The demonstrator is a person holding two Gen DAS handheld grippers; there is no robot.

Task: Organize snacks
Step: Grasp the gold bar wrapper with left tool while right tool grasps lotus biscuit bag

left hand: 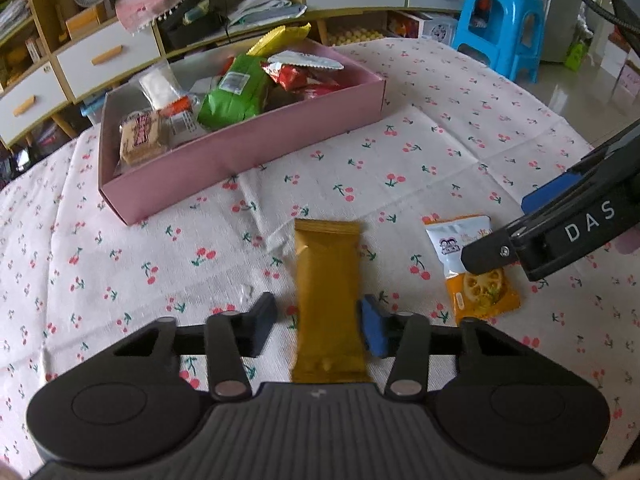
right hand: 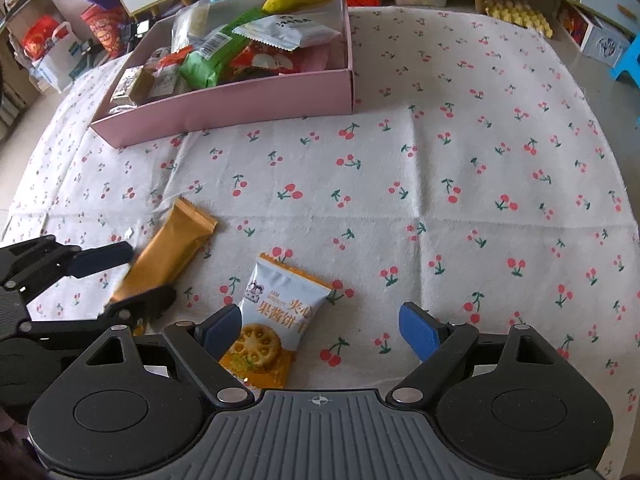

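A long gold snack bar [left hand: 327, 296] lies on the cherry-print tablecloth between the fingers of my left gripper [left hand: 320, 326]. The jaws are open: the right pad is against the bar, and a small gap shows at the left pad. The bar also shows in the right wrist view [right hand: 168, 256]. A jam biscuit packet [right hand: 272, 320], blue-white and orange, lies between the fingers of my open right gripper [right hand: 320, 334], close to the left pad. It also shows in the left wrist view [left hand: 474, 268]. A pink box [left hand: 240, 152] holds several snacks behind them.
The pink box [right hand: 240, 104] sits at the far left of the cloth, filled with green, red, yellow and white packets. Cabinets with drawers [left hand: 100, 56] and a blue plastic stool [left hand: 504, 28] stand beyond the table. Cherry-print cloth [right hand: 480, 160] spreads to the right.
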